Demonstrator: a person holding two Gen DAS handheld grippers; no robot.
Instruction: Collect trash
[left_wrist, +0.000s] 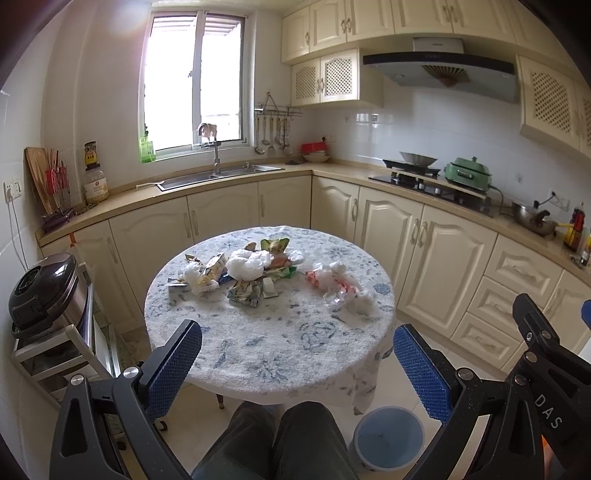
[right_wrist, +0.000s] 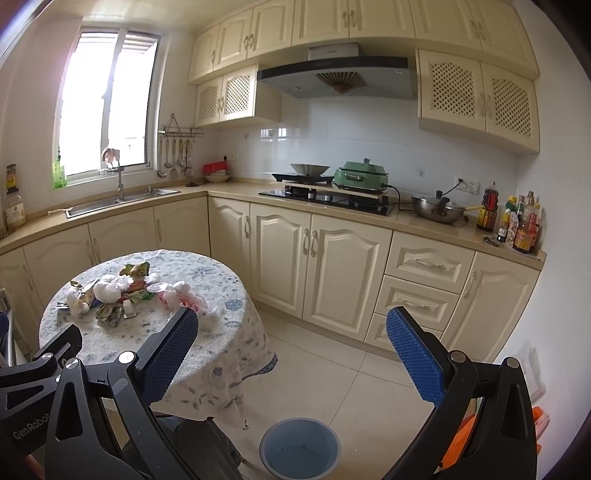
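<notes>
A pile of trash (left_wrist: 255, 271) lies on the far half of the round table (left_wrist: 280, 350): crumpled white plastic bags, torn snack wrappers and a small white box. The same trash pile (right_wrist: 122, 293) shows at the left in the right wrist view. A blue bin (left_wrist: 388, 437) stands on the floor at the table's near right; the bin (right_wrist: 299, 448) looks hollow inside. My left gripper (left_wrist: 297, 349) hangs open above the table's near edge, well short of the trash. My right gripper (right_wrist: 291, 338) is open over the floor, right of the table, holding nothing.
A person's knees (left_wrist: 273, 439) sit under the table's near edge. A rice cooker on a metal rack (left_wrist: 44, 295) stands at the left. Kitchen cabinets with a sink (left_wrist: 218, 175), a stove (right_wrist: 328, 199) and sauce bottles (right_wrist: 517, 221) run along the back and right.
</notes>
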